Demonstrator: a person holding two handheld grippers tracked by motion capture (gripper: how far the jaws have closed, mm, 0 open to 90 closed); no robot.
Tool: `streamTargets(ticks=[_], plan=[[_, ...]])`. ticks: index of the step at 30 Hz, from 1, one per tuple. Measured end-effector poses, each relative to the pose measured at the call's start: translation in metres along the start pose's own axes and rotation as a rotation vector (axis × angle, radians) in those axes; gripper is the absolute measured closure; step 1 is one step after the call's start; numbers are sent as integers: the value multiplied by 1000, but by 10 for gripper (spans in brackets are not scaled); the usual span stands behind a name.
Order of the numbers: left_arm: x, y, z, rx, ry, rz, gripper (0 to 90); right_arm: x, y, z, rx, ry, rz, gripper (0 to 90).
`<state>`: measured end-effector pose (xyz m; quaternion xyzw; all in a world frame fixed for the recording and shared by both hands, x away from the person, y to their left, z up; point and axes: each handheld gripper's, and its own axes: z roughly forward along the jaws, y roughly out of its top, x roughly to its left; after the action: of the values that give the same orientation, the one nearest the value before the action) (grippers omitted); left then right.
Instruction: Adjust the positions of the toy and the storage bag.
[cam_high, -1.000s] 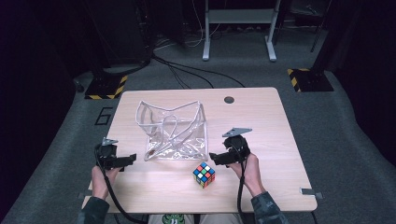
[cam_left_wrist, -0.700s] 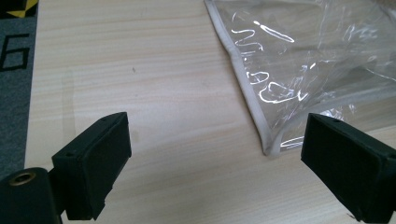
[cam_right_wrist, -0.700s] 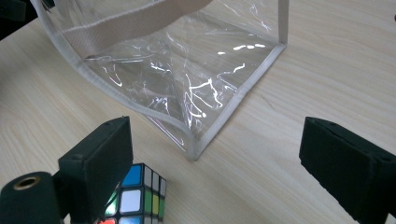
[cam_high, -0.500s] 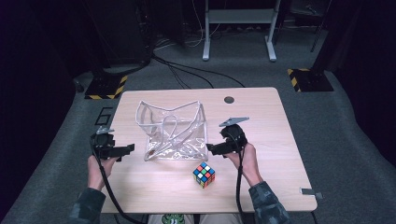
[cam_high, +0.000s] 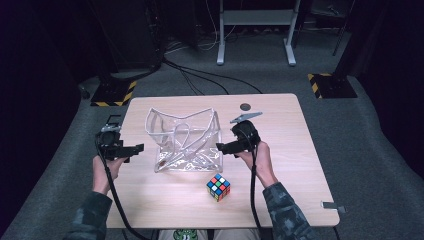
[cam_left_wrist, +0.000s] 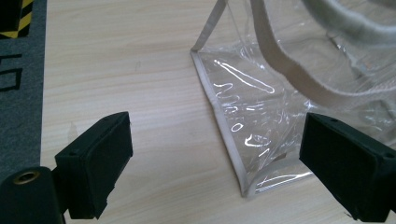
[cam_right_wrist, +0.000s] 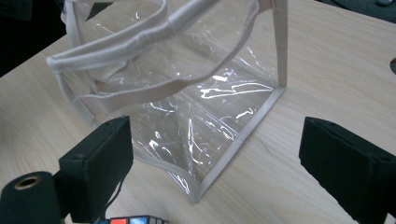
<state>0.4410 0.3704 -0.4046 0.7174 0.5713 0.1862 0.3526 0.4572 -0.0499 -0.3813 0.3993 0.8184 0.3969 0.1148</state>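
Fingers of both grippers stand wide apart and hold nothing, one gripper on each side of the clear bag.

The bag stands upright on the wooden table, its mouth open and its pale handles drooping inside. The left gripper hangs just beside the bag's left wall, a bottom corner showing between its fingers without contact. The right gripper is at the right wall, apart from it. A colour cube lies near the bag's front right corner.

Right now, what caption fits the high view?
Two open grippers flank a clear bag; puzzle cube waits nearby.
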Motion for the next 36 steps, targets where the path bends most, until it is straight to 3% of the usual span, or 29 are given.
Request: streamTargets(ticks=[6, 7, 19, 26, 36], plan=[[-2, 14, -6, -24, -10, -2, 95, 3, 16, 2, -5, 9, -12, 95], [-2, 16, -7, -25, -11, -1, 95, 4, 22, 4, -11, 33, -5, 97], [-8, 41, -13, -73, -38, -9, 99, 15, 43, 21, 13, 76, 5, 106], [-15, 50, -7, -82, -58, -12, 101, 21, 52, 33, 32, 61, 24, 110], [-28, 56, 15, -50, -80, -8, 118, 26, 58, 51, 62, 20, 54, 122]])
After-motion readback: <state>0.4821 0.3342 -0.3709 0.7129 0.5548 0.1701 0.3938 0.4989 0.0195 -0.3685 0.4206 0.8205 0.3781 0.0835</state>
